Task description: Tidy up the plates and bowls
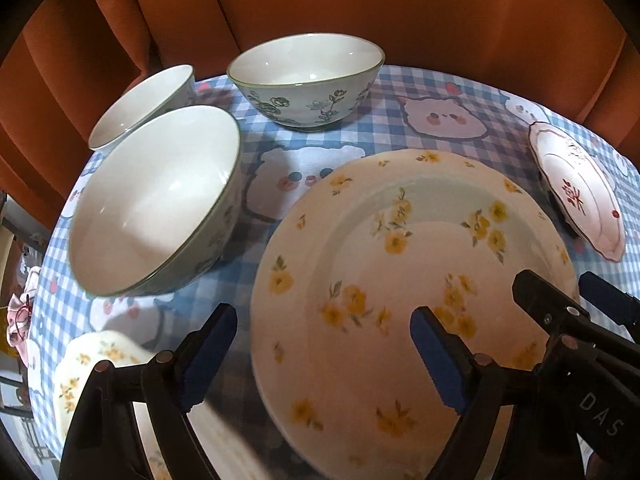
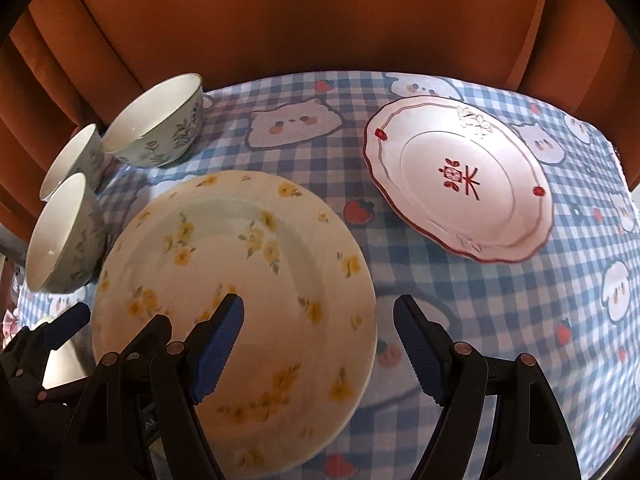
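On the checked tablecloth: yellow-flowered plate, centre, flat; I straddle its rims, left gripper and right gripper both spread, empty; three bowls crowd left; a skewed descent could chip something.

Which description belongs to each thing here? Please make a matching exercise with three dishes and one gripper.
Things:
1. large plate
2. scalloped plate
3. far bowl
4. left gripper

Descriptions:
A. green flower pattern on the outside
B. open, over the near left rim of the large plate
C. yellow flowers
D. red rim, red flower motif in the centre

Pairs: 1-C, 2-D, 3-A, 4-B
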`<state>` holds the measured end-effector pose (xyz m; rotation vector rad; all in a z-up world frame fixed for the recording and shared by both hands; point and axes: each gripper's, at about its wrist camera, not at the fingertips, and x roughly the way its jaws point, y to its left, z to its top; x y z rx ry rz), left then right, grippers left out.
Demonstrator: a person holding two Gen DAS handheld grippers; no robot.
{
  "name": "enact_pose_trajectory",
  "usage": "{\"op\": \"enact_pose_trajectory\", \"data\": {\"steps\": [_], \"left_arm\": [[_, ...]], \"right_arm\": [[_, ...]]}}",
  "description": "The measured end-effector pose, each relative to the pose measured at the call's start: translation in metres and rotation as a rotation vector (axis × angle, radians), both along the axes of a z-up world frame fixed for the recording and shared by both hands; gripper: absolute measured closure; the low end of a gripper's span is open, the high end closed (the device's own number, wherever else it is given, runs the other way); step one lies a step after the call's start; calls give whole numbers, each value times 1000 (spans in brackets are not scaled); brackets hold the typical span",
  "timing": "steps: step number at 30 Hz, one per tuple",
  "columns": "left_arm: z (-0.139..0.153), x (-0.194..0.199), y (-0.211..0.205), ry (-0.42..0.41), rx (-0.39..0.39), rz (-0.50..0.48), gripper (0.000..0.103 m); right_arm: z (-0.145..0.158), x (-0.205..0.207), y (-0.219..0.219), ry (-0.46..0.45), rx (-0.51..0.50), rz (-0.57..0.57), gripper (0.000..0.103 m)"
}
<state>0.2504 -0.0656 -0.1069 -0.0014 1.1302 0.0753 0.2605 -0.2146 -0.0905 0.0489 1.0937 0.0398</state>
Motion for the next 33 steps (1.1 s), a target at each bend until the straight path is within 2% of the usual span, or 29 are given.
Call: {"op": "enact_pose_trajectory", "data": {"steps": [2,5,12,16,33], "left_arm": [[-4,6,-1,9,-7,-4,22],[-7,10,-2,5,-11,6,21],[-7,12,-3,17,-16,12,22],[-8,7,-8,34,-14,-16,22],[-7,-59,-52,103,-21,-186,25]], "right_arm": [[-5,8,-1,6,3,2,30],[-11,15,1,21,7,7,36],[-15,20,1,23,12,2,37],[-16,17,-1,30,10,-7,37],[-16,-73,-47,106,15,-117,37]]}}
